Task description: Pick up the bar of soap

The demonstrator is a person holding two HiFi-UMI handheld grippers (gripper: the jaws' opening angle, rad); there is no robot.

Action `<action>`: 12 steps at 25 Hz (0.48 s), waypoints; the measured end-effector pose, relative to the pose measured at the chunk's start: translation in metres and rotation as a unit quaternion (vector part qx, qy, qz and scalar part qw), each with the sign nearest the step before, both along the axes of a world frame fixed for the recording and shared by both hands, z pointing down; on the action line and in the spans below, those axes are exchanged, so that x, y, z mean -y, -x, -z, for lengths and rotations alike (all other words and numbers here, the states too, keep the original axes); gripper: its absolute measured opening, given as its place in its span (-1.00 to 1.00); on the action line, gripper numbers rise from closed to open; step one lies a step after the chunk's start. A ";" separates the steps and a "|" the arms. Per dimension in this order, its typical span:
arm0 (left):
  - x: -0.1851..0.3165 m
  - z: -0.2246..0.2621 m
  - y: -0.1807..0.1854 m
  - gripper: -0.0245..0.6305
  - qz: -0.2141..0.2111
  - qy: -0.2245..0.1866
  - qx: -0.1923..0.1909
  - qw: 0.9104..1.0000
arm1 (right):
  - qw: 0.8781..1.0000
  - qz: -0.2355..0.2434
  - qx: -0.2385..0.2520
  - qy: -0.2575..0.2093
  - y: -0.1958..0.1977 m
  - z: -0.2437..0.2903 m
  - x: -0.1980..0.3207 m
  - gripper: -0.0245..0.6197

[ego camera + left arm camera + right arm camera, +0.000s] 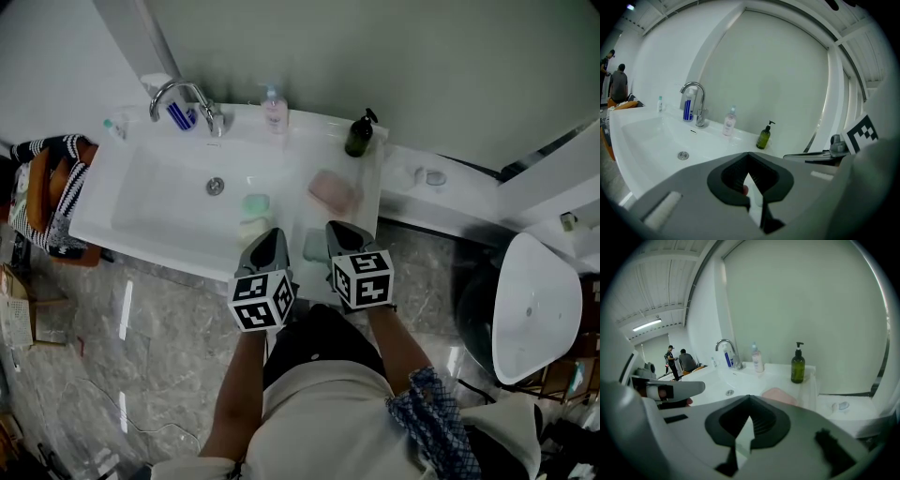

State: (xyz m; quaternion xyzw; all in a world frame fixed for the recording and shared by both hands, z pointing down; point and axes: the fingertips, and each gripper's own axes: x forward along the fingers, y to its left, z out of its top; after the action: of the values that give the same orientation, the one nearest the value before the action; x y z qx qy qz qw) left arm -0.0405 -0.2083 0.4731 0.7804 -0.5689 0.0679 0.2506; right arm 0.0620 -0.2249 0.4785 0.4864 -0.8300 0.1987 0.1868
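A pink bar of soap (333, 190) lies on the right-hand ledge of the white sink (122, 202); in the right gripper view the bar (780, 396) shows just beyond the jaws. My right gripper (339, 232) (750, 397) hovers at the sink's front edge, a short way in front of the bar, shut and empty. Beside it my left gripper (272, 239) (749, 154) is over the basin's front rim, jaws together at the tips with nothing held. The left gripper's body hides the pink bar in its own view.
A green bar (255, 203) and a pale bar (251, 228) lie in the basin near the drain (216, 186). Faucet (187, 98), pink pump bottle (275, 111) and dark green pump bottle (359, 136) stand along the back. A second white basin (534, 305) is at the right.
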 end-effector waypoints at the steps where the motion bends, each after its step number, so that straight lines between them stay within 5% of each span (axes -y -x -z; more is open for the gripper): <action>1: -0.001 -0.002 0.000 -0.90 -0.001 0.002 0.001 1.000 | 1.000 0.000 -0.002 0.002 0.000 -0.002 -0.002 -0.89; 12: -0.012 -0.014 -0.010 -0.90 -0.018 0.015 0.011 1.000 | 1.000 -0.014 -0.010 0.016 -0.011 -0.014 -0.016 -0.89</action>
State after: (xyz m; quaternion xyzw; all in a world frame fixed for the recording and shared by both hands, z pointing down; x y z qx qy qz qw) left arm -0.0303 -0.1965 0.4876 0.7858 -0.5565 0.0894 0.2545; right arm 0.0727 -0.2090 0.4930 0.4964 -0.8181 0.2101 0.2002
